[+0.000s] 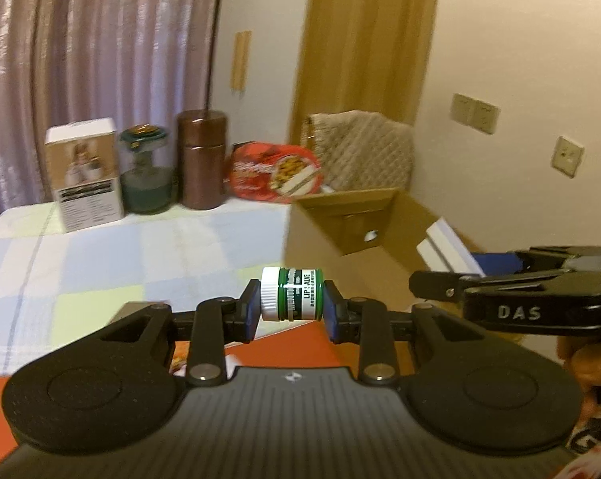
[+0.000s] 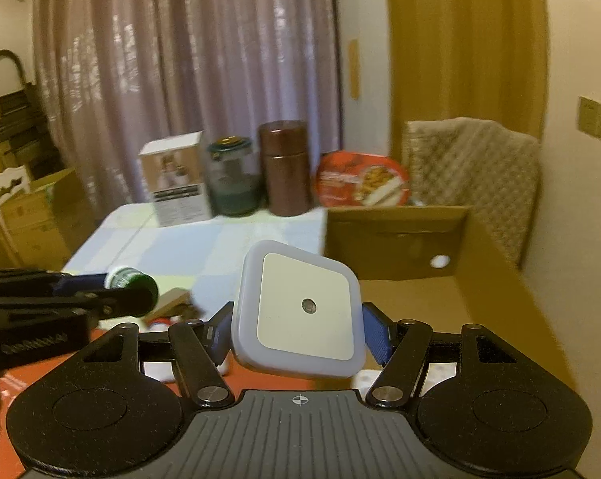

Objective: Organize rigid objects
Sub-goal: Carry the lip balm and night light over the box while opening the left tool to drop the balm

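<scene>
Jar and, seemingly, night-light in tools.

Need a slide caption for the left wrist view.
Left tongs grip a lip salve jar beside the open cardboard box.
</scene>
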